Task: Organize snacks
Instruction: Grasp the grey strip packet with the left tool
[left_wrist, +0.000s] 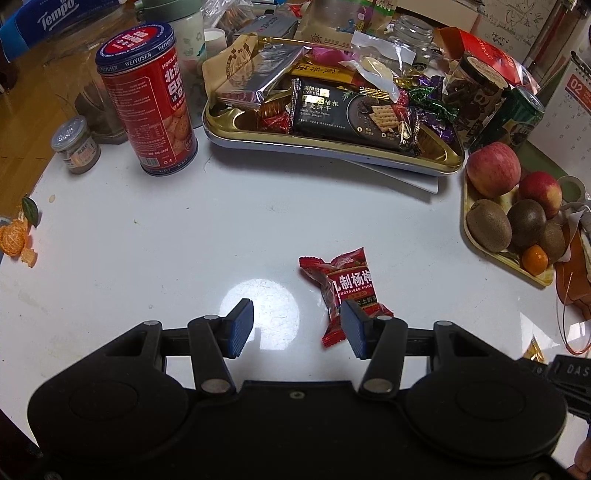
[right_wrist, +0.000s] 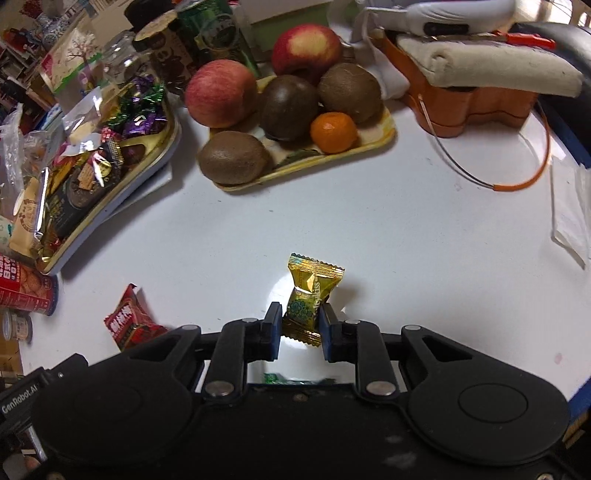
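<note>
My right gripper (right_wrist: 298, 326) is pinching the small gold foil-wrapped candy (right_wrist: 309, 293) across its lower body, pads pressed to both sides, upper crimped end sticking out past the fingertips; I can't tell if it's clear of the glossy white tabletop (right_wrist: 369, 206) or resting on it. It's light and crinkly, with what I judge to be a hard centre — foil is slick, so grip should stay on the bulge, not the flat crimped tail, or it may slide out. My left gripper (left_wrist: 297, 328) has fingers spread wide with nothing between them. The red plastic snack sachet with white Chinese lettering (left_wrist: 345, 291) lies flat on the table, partly behind the right fingertip and extending ahead of it, so it's off to the right of the gap, not centred. Sachet looks soft, nearly weightless, thin at the edges; I'd take it across the puffed middle and come down low, since a flat film pack on a glossy top will likely skate if nudged. Gold rectangular metal tray piled with wrapped snacks (left_wrist: 236, 122) sits well ahead of the fingers — probable drop target.
</note>
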